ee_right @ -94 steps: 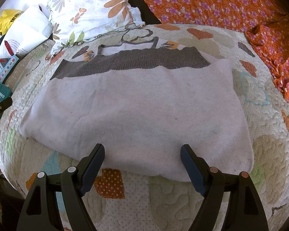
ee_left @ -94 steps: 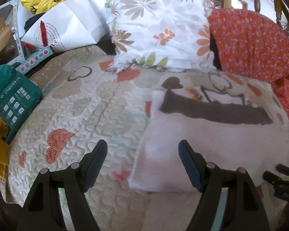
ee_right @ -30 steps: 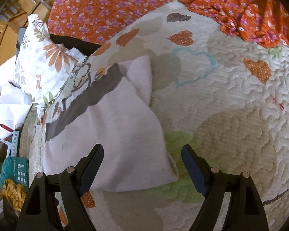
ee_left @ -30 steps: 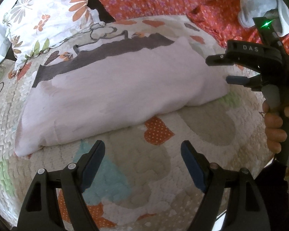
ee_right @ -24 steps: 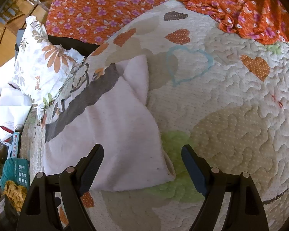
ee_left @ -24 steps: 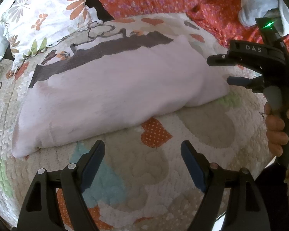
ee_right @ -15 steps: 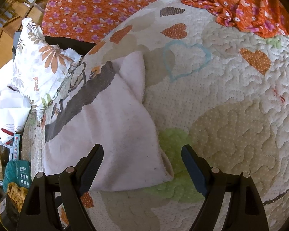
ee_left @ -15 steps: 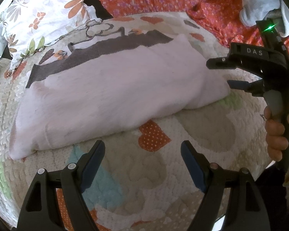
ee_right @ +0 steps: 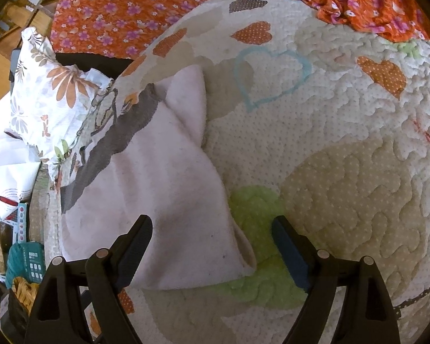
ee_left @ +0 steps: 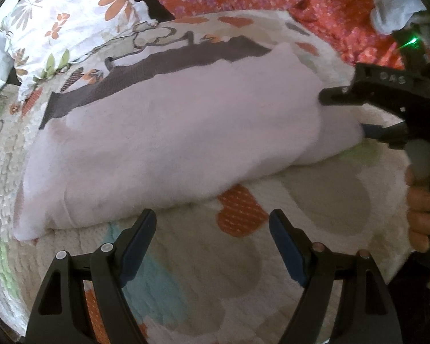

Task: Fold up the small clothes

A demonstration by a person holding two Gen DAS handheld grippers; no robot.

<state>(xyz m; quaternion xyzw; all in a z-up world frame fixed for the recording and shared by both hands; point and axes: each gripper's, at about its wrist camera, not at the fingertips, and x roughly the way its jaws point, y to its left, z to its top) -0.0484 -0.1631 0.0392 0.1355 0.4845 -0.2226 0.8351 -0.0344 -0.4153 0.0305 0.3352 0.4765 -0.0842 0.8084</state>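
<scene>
Heart-patterned quilt (ee_right: 344,172) underlies pale pink garment (ee_left: 172,132) (dark band at 12 o'clock edge). Left gripper (ee_left: 212,229) spread wide, near hem. Right gripper (ee_right: 212,235) agape, straddling garment corner at 3 o'clock.

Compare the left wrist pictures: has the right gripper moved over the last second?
Yes. The right gripper has closed in on the white garment, its fingertips now at the garment's near corner beside the quilt.

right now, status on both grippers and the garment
Left gripper open, short of the near edge. Right gripper open, straddling the corner of the pale pink garment, not clamped. Garment flat on the heart quilt; nothing in the way.
</scene>
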